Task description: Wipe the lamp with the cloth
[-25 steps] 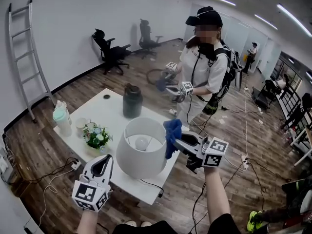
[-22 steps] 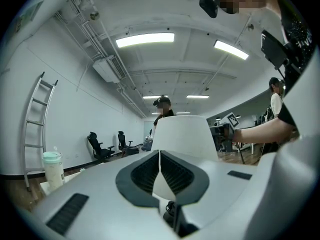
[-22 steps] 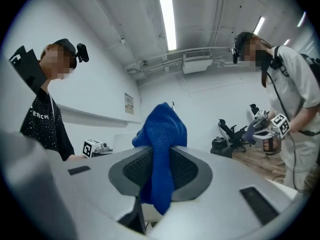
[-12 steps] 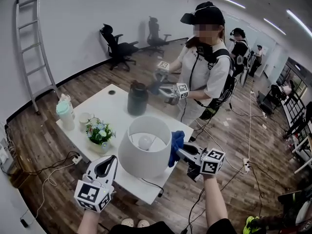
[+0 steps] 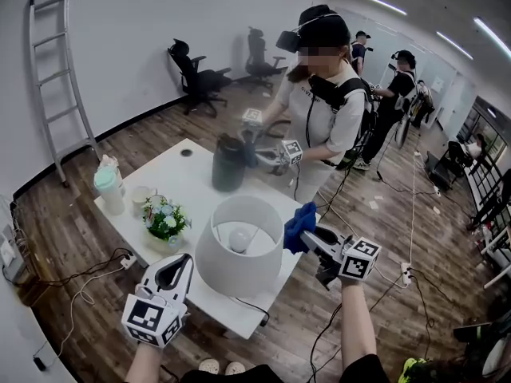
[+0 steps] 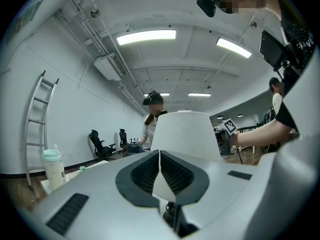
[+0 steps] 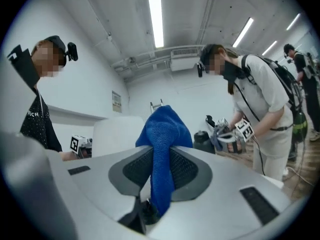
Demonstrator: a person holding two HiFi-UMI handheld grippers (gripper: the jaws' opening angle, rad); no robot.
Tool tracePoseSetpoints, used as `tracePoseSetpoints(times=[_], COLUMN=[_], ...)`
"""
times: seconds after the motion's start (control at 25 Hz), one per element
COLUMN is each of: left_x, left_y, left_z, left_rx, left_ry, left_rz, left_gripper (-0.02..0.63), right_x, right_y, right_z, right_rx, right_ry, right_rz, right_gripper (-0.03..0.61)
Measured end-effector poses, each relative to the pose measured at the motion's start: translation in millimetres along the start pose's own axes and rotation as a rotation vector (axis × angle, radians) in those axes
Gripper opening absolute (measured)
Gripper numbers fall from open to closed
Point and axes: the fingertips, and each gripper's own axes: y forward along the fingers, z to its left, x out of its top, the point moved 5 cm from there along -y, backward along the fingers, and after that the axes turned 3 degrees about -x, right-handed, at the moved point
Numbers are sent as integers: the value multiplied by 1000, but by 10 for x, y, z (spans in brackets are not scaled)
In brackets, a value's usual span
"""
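I've got the right gripper pinching the cloth at the lamp shade's right rim, left gripper pressed together, empty, beside the shade; I judge most of the wiping is left.

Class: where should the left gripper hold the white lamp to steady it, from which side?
Probably the top rim on the lamp's left, from above: the shade looks too wide to span, but its open top leaves a thin wall to pinch, opposite the cloth. The left gripper, shut, must open.
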Motion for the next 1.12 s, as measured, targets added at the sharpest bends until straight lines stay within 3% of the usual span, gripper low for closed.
tracePoseSetpoints(times=[0.16, 0.28, 0.52, 0.8, 1.12], left_x=[96, 132, 201, 143, 20], left_y=[79, 99, 134, 188, 260], left_z=[95, 107, 114, 144, 102], left_rx=[10, 16, 27, 14, -2], left_ry=[14, 15, 33, 34, 10], left_rz=[-6, -12, -21, -8, 25], left_gripper=[12, 12, 12, 12, 11], right_x=[692, 1037, 1038, 602, -13], right_y=[313, 529, 867, 1065, 1025], right_z=[101, 191, 313, 122, -211], right_rx=[158, 278, 466, 477, 363], right_ry=[-85, -94, -64, 76, 129], right_rz=[-53, -62, 87, 171, 333], right_gripper=[86, 86, 86, 86, 86])
